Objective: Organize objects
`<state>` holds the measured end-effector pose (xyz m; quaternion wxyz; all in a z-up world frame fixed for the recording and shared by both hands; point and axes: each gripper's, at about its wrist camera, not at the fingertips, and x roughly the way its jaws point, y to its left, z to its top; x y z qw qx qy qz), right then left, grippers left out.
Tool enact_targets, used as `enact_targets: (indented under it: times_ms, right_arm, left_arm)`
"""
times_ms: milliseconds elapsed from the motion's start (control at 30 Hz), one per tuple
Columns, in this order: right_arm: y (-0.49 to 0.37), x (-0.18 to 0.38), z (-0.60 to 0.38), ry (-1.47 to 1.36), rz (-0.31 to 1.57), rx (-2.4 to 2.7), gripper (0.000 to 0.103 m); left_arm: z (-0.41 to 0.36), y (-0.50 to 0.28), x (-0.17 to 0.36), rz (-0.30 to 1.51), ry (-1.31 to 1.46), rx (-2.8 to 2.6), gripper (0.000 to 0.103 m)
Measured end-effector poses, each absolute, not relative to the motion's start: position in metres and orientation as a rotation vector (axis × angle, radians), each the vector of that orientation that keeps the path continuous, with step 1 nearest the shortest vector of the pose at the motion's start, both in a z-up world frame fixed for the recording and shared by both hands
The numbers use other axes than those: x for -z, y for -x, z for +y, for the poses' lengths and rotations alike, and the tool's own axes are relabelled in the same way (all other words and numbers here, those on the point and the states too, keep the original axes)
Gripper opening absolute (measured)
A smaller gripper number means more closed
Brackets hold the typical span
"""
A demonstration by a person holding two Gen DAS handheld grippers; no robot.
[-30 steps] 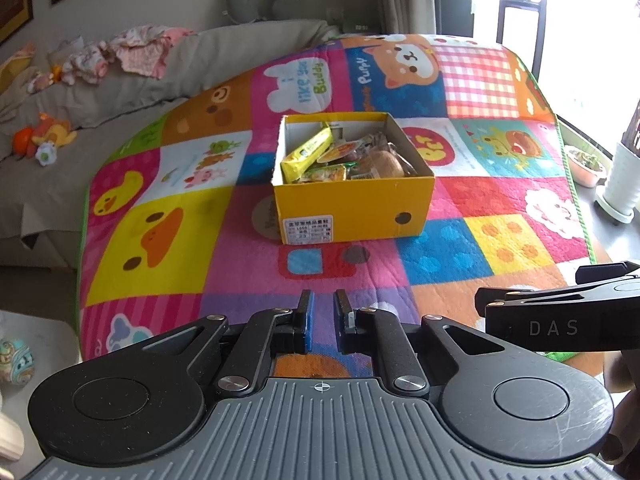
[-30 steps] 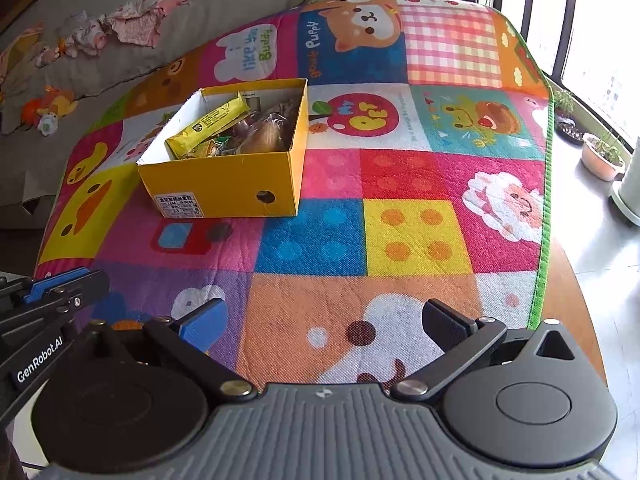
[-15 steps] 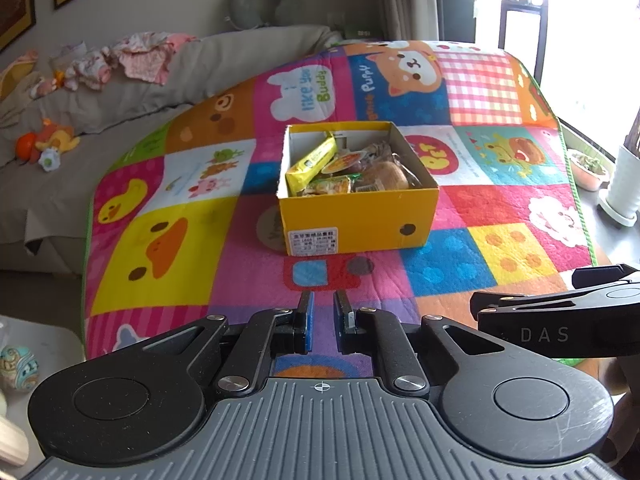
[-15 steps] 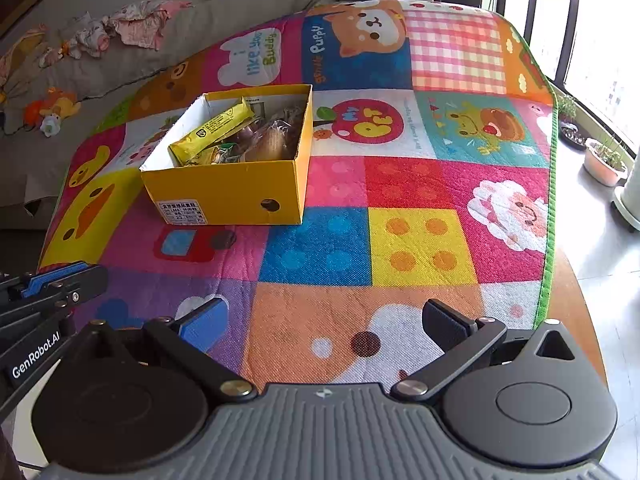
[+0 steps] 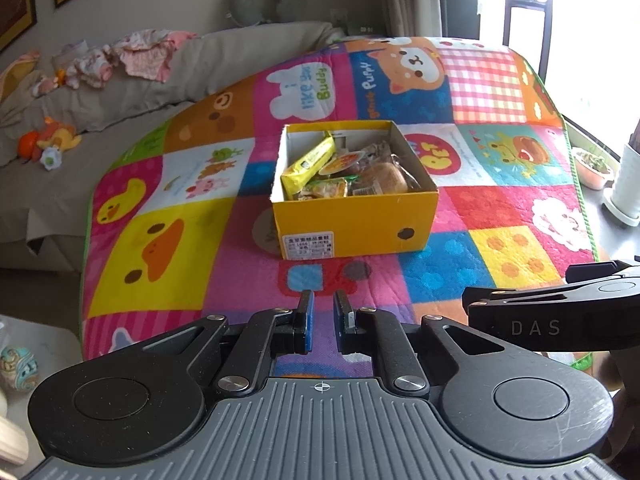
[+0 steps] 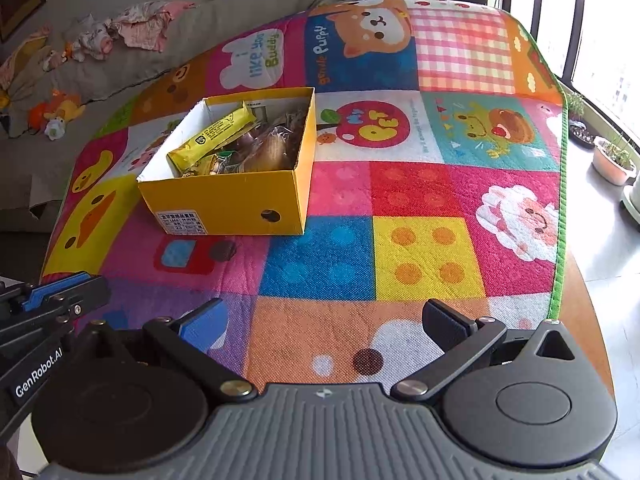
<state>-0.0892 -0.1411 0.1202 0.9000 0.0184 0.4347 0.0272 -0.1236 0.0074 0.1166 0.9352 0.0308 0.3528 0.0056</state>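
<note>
A yellow cardboard box stands on the colourful patchwork mat, holding a long yellow snack bar, a wrapped bun and several small packets. It also shows in the right wrist view, with the bar leaning inside. My left gripper is nearly shut with a narrow gap and holds nothing, low over the mat's near edge, short of the box. My right gripper is open and empty, near the mat's front right, and shows at the right of the left wrist view.
A grey sofa with clothes and soft toys lies beyond the mat at the left. Plant pots and a white stand sit on the floor at the right by the window. The mat's green edge runs along the right.
Both grippers have pulled back and risen slightly, so the box looks a little farther away. Their jaws have kept the same opening.
</note>
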Motion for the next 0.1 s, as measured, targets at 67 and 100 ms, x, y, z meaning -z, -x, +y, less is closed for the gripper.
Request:
enact_targets:
  times_ms: [67, 100]
  right_arm:
    - [0.0876, -0.1185, -0.1423, -0.038, 0.904, -0.057, 0.103]
    - [0.0873, -0.1172, -0.1431, -0.038, 0.906, -0.056, 0.103]
  left_arm:
    - [0.0082, 0.1211, -0.1140, 0.724, -0.054, -0.016, 0.013]
    - [0.0093, 0.1189, -0.1116, 0.732, -0.045, -0.014, 0.013]
